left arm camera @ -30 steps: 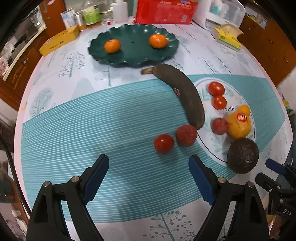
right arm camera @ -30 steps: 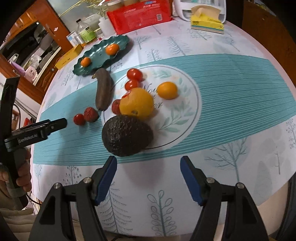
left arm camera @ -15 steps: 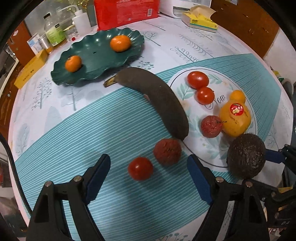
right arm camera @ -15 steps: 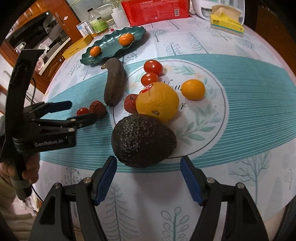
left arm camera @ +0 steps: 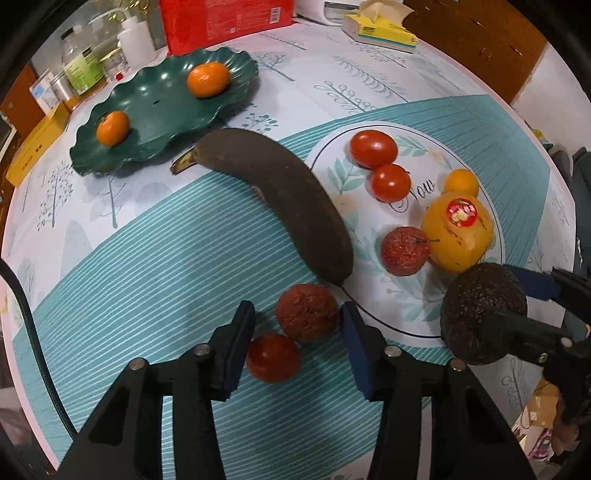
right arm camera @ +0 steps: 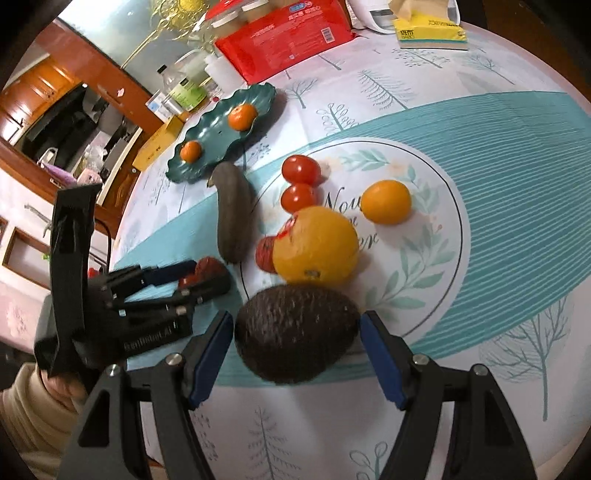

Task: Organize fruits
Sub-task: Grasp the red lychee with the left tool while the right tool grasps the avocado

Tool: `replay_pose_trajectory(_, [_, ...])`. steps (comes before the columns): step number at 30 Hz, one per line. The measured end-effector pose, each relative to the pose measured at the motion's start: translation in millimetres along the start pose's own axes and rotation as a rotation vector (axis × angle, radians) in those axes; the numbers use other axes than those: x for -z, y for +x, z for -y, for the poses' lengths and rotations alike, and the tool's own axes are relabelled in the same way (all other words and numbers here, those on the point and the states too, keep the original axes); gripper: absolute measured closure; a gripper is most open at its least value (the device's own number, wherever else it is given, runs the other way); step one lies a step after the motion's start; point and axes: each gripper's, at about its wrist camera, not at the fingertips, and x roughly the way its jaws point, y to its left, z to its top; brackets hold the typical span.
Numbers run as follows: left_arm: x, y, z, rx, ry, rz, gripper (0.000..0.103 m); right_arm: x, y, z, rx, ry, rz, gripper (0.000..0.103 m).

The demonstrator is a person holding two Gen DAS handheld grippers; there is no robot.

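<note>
My left gripper [left arm camera: 297,328] is open, its jaws on either side of a rough red lychee [left arm camera: 306,313] and a small tomato [left arm camera: 272,357] on the cloth. My right gripper [right arm camera: 297,343] is open with the dark avocado [right arm camera: 295,332] between its jaws, both pads near its sides; contact is unclear. The avocado also shows in the left wrist view [left arm camera: 480,310]. A blackened banana [left arm camera: 280,199] lies by the printed white circle [left arm camera: 413,306], which holds two tomatoes [left arm camera: 373,148], a second lychee [left arm camera: 404,251], an orange [left arm camera: 458,232] and a kumquat [left arm camera: 460,181].
A green wavy plate [left arm camera: 162,110] with two mandarins [left arm camera: 208,79] sits at the far left. A red packet [left arm camera: 225,18], bottles [left arm camera: 79,66], a yellow box [left arm camera: 33,147] and a tissue box [left arm camera: 380,29] line the far edge. The table's front edge is near.
My left gripper moved forward over the lychee and tomato and its jaws narrowed. My right gripper advanced until the avocado sat between its jaws, which also narrowed.
</note>
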Motion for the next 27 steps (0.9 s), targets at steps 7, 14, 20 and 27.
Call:
replay_pose_trajectory(7, [1, 1, 11, 0.004, 0.04, 0.01, 0.068, 6, 20, -10, 0.046, -0.105, -0.06, 0.028])
replay_pose_trajectory(14, [6, -1, 12, 0.009, 0.033, 0.029, 0.072, 9, 17, -9, 0.048, -0.104, -0.008, 0.028])
replay_pose_trajectory(20, [10, -5, 13, 0.012, 0.013, 0.028, 0.073, 13, 14, -11, 0.05, -0.133, 0.026, 0.029])
replay_pose_trajectory(27, [13, -26, 15, -0.01, -0.025, 0.021, 0.073, 23, -4, -17, 0.059, -0.176, 0.033, 0.03])
